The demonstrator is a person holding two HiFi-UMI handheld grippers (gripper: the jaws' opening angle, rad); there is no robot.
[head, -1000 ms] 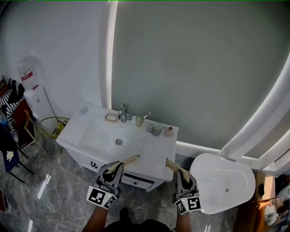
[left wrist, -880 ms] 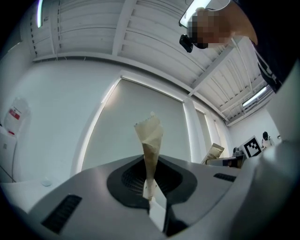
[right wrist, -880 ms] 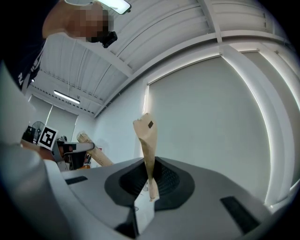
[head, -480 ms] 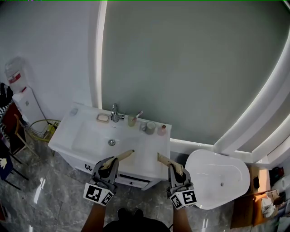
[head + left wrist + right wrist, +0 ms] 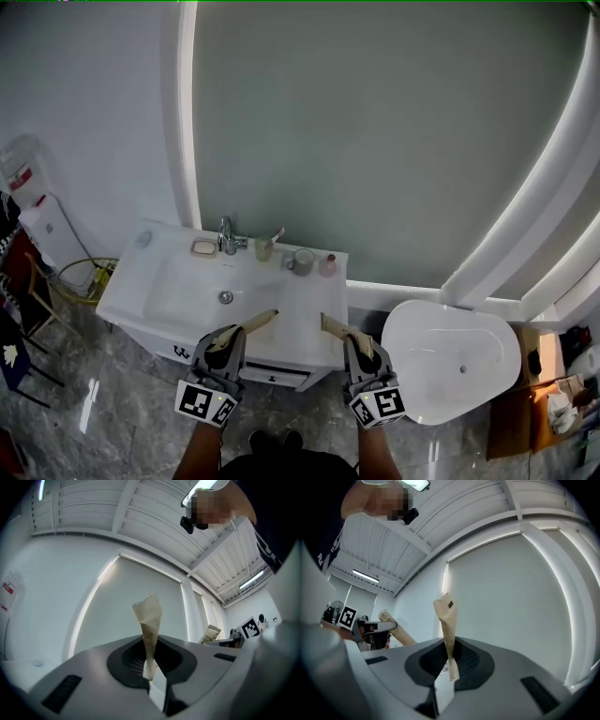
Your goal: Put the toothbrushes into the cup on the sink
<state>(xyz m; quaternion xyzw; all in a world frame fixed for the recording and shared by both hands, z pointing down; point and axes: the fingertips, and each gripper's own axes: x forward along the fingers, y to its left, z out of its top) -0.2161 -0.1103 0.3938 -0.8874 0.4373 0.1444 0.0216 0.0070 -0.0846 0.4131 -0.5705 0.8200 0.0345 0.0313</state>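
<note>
You are keeping both tongs closed, the left tongs [image 5: 240, 336] pinching the left toothbrush [image 5: 261, 322] and the right tongs [image 5: 354, 342] pinching the right toothbrush [image 5: 333, 325] (both seemingly in beige paper sleeves), above the sink's [image 5: 187, 281] front edge. The green cup [image 5: 263, 249] is standing beside the faucet [image 5: 226, 234], well ahead. You are probably best carrying 1 brush at a time, tipping it upright over the rim before loosening. No readable writing is showing, only square markers.

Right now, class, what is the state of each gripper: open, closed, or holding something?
Left gripper: closed on a long tan paper-wrapped packet, probably a toothbrush.
Right gripper: closed on a second tan paper-wrapped packet of the same kind.
</note>
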